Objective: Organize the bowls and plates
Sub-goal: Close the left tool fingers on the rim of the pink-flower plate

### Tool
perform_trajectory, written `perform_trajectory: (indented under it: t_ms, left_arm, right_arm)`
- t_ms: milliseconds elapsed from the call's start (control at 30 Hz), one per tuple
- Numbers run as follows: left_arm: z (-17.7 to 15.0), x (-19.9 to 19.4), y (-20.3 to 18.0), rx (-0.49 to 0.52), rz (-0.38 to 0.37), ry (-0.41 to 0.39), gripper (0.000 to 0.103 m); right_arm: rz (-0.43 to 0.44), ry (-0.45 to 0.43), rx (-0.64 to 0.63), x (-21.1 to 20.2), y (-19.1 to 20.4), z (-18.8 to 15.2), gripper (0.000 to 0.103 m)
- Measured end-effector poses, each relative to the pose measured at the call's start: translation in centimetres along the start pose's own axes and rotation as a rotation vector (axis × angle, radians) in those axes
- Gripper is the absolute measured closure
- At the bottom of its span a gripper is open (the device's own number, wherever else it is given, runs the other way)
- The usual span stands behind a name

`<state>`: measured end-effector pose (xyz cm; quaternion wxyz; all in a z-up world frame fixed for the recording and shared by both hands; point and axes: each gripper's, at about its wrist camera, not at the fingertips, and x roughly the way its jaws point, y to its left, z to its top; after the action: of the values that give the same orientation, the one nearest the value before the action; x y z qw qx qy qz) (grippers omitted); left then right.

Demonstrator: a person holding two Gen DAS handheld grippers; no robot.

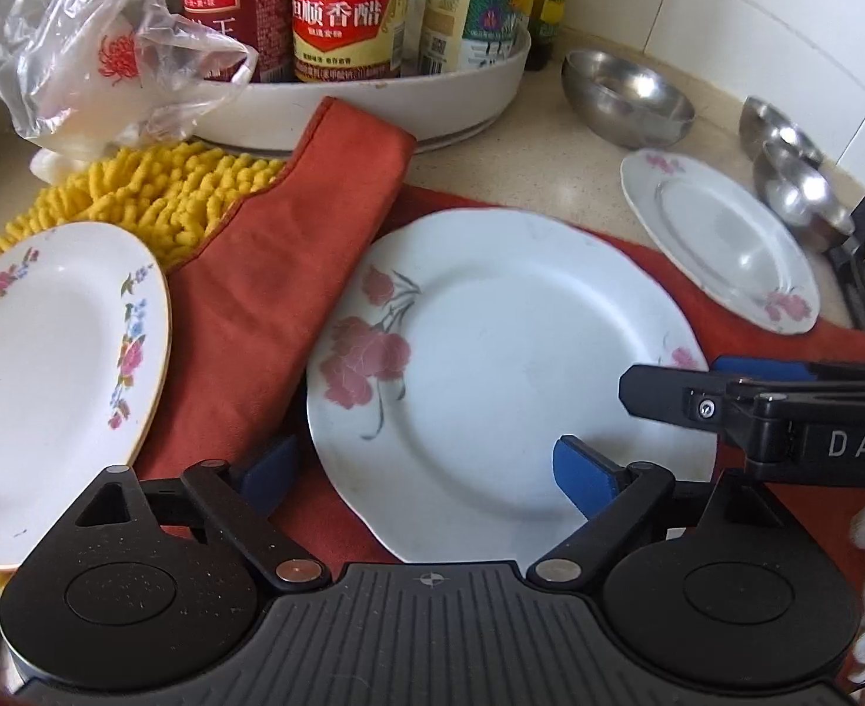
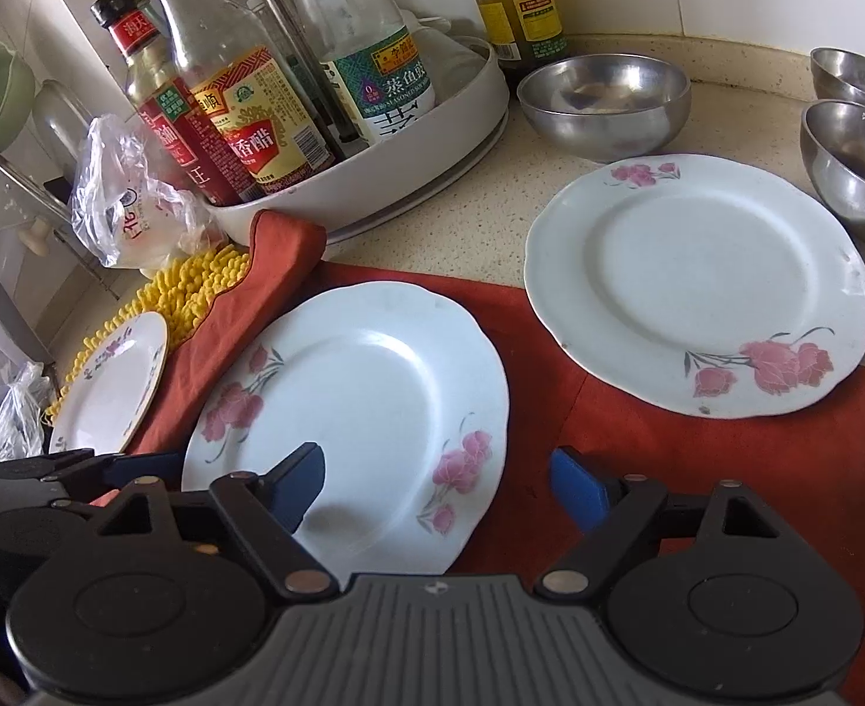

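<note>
A white scalloped plate with pink flowers (image 2: 350, 412) lies on a red-orange cloth (image 2: 550, 353) at the near edge of the speckled tabletop (image 2: 479, 194), between two hand-held grippers. The left gripper (image 1: 426, 470) straddles the plate's near-left rim, one blue pad on the cloth and one over the plate; the right gripper (image 2: 438, 488) straddles its near-right rim the same way. Both sets of jaws stand wide, pressing on nothing.

Three plates are in view: this one, a matching pink-flowered plate (image 2: 697, 282) toward the right, half on the cloth and half on bare tabletop, and a smaller gold-rimmed plate with mixed flowers (image 1: 50, 376) at the left, resting on a yellow chenille mat (image 1: 167, 194). Three steel bowls (image 2: 603, 100) stand along the far right, near the tiled wall; two are cut off by the frame edge.

A white round tray (image 2: 420, 176) of sauce bottles (image 2: 244, 117) sits at the back, a crumpled plastic bag (image 1: 91, 53) beside it. Bottle tops are cropped from the left wrist view, and the small plate's left edge runs out of frame.
</note>
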<state>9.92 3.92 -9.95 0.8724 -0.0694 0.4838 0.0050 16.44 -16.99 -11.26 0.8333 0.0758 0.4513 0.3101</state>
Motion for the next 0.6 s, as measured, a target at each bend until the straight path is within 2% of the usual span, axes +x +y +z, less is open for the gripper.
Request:
perform_trajectory:
  t_ms: [67,300,467,533,600]
  left_arm:
    - [0.1,-0.1,0.4,0.008,-0.029,-0.004,0.008]
    - [0.1,0.1,0.1,0.101,-0.038,-0.001,0.007]
    - [-0.3,-0.5,1.4,0.094,-0.103,0.005,0.006]
    - [-0.6,-0.6,1.4,0.100,-0.127,0.006,0.003]
    - [-0.7,-0.6,1.2,0.114,-0.147,0.010,0.001]
  right_arm:
    - [-0.001,0.003,-0.001,0.0,0.1,0.0,0.020]
    - [-0.012,0.017,-0.027,-0.1,0.3,-0.2,0.022]
    - [0.018,0.018,-0.009,-0.5,0.6,-0.4,0.026]
    - [0.039,0.018,-0.009,-0.3,0.7,-0.4,0.029]
    - [0.023,0.015,-0.012,0.0,1.0,-0.3,0.029]
